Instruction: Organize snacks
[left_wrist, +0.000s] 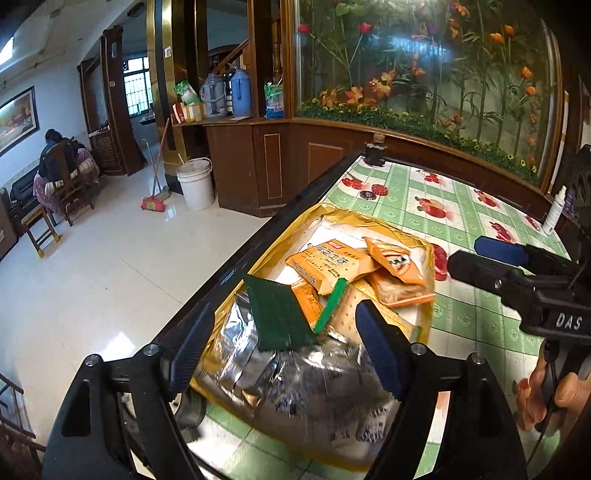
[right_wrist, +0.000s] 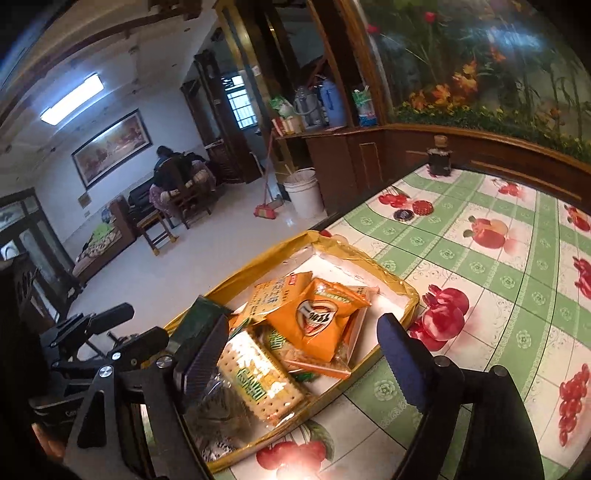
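Note:
A shallow yellow-rimmed box sits on the fruit-print tablecloth near the table's left edge. It holds orange snack packets, a cracker pack, a dark green packet standing tilted, and a crinkled silver bag. My left gripper hangs open over the near end of the box, with the green packet between its fingers but untouched. My right gripper is open above the cracker pack. It also shows in the left wrist view as the right gripper, apart from the box.
The table's dark edge drops to a tiled floor with a white bucket and a broom. A small dark jar, two bottle caps and a white spray bottle stand farther back. A person sits far left.

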